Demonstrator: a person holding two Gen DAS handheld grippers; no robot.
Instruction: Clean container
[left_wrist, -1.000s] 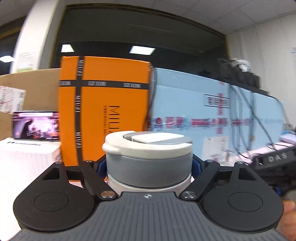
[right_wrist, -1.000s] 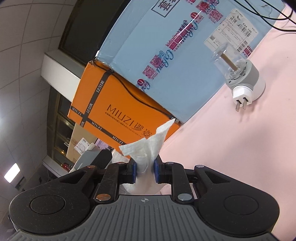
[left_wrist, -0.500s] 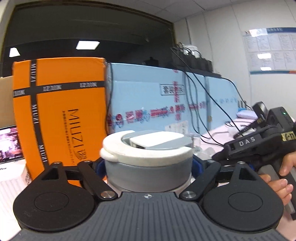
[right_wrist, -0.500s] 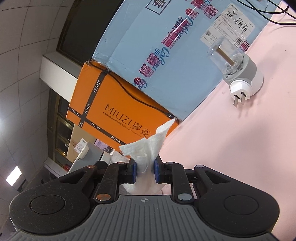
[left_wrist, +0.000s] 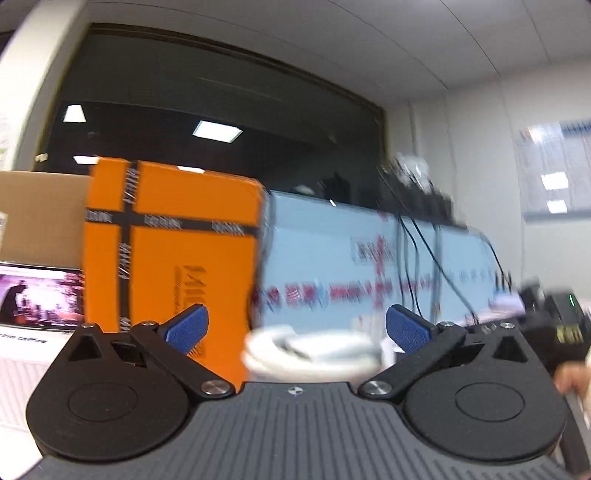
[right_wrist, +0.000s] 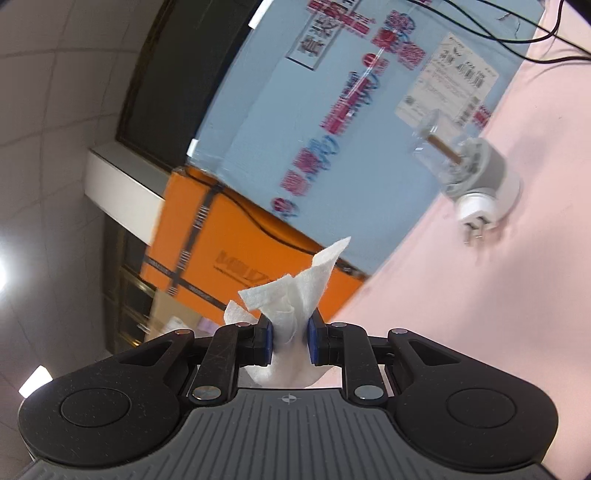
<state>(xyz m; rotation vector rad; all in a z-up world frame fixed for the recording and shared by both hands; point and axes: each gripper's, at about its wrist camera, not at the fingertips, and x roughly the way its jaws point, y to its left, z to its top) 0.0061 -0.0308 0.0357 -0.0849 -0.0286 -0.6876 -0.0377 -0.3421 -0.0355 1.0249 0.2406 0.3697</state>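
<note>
- Now with the left tongs (left_wrist: 297, 328) spread wide, blue pads (left_wrist: 186, 328) well clear on either side of the container (left_wrist: 312, 354), which sits low between them and blurred, white rim up. Gripped by nothing, judging from the gap on both sides.
- Hard to tell from the left wrist view whether the container rests on the desk or not; its base hidden behind the tong body.
- Right tongs (right_wrist: 290, 341) clamped on a crumpled white tissue (right_wrist: 291, 299), one corner sticking up and forward past the fingertips.
- Probably the change-over step: container released, wiping hand about to come in or go away. Cannot say which from this alone.
- For a clean wipe, better to bring the tissue's loose corner to the rim first, then press the bunched part down and sweep round the top.
- Worth steadying the container before wiping; with nothing holding it, likely to slide or tip under a sideways push.
- Best to keep the grip on the tissue firm and low, so the paper does not pull out mid-stroke.
- Also on the pink desk (right_wrist: 480, 332), near the light blue box (right_wrist: 332, 110): a small plug-in device (right_wrist: 476, 181) with a clear cap, lying on its side. Orange box (left_wrist: 173, 243) behind the container.
</note>
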